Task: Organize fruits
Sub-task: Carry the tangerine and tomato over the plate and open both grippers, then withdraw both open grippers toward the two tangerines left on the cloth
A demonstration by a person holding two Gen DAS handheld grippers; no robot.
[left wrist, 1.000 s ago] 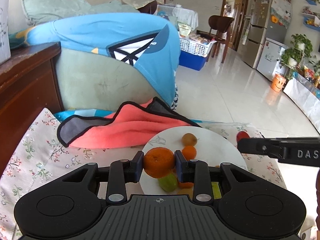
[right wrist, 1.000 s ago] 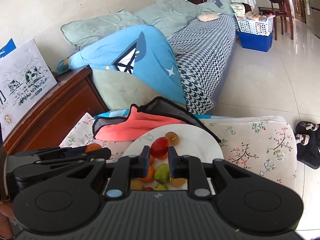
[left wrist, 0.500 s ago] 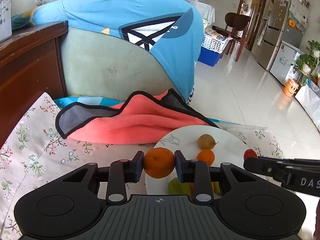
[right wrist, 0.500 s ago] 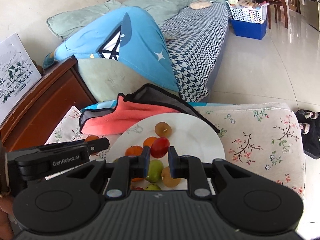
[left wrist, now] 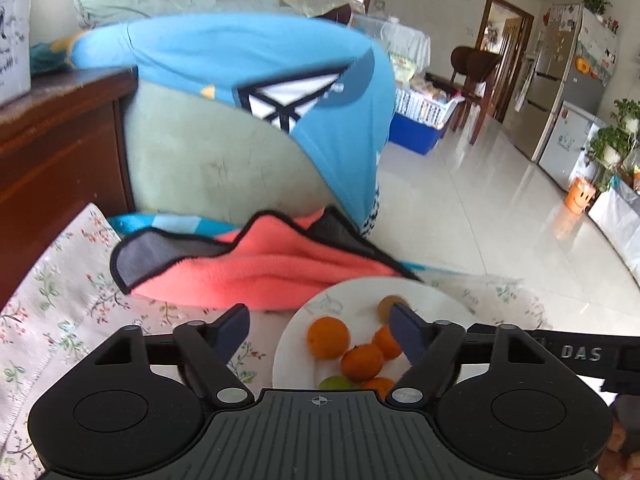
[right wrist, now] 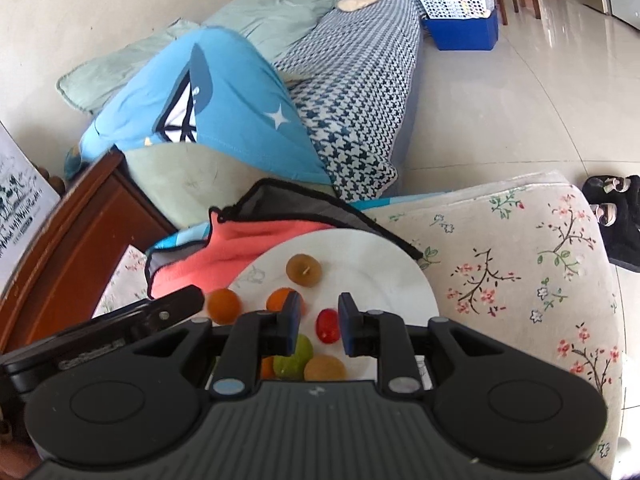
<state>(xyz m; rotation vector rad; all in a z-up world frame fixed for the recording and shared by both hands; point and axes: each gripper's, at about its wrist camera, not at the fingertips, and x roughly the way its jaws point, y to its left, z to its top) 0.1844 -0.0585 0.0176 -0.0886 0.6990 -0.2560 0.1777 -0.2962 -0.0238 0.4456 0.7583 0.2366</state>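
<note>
A white plate (left wrist: 352,292) (right wrist: 380,256) on the floral cloth holds several fruits. In the left wrist view my left gripper (left wrist: 320,330) is open and empty just above the plate's left side, with an orange (left wrist: 328,337) lying between its fingers on the plate. More oranges (left wrist: 362,361), a brown fruit (left wrist: 390,305) and a green fruit (left wrist: 335,382) lie beside it. In the right wrist view my right gripper (right wrist: 319,322) is open, with a small red fruit (right wrist: 328,325) lying on the plate between its fingers. A brown fruit (right wrist: 304,269), a green fruit (right wrist: 296,354) and oranges (right wrist: 223,305) lie around it.
A coral and grey cloth (left wrist: 256,264) (right wrist: 256,236) lies against the plate's far edge. A dark wooden cabinet (left wrist: 56,152) stands at the left. A blue and green cushion (left wrist: 248,120) and a checked sofa (right wrist: 360,100) lie behind. Tiled floor (left wrist: 500,216) is to the right.
Both grippers have opened. The orange has dropped from the left gripper onto the plate. The red fruit has left the right gripper and lies on the plate.
</note>
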